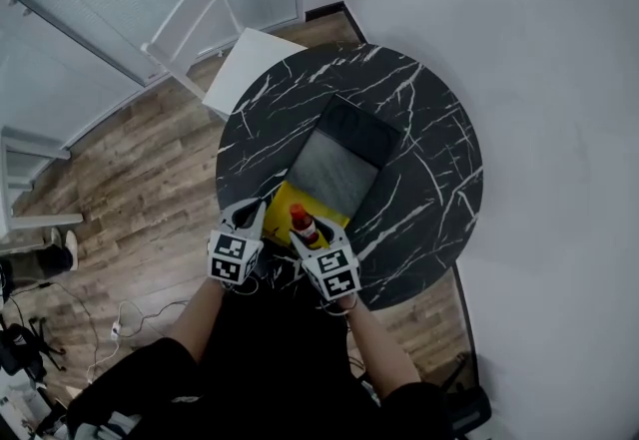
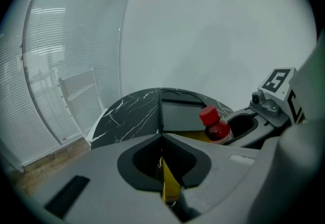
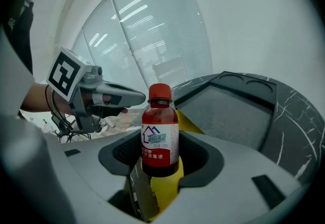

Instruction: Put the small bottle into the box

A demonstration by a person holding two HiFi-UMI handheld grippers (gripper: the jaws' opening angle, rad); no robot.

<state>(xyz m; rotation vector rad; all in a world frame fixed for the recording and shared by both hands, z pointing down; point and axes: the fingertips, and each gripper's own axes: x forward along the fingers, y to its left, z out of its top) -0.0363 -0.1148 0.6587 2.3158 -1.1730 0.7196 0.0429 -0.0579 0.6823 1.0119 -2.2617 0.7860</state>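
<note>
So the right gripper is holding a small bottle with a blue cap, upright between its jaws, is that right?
Not quite: the cap is red, not blue. The right gripper view shows it plainly. The rest holds: the right gripper has the small bottle upright between its jaws.

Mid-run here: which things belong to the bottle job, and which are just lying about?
Job: small bottle, in right tool; yellow box, flap pinched by left tool.
Lying about: dark tray, white chair, floor cables.
</note>
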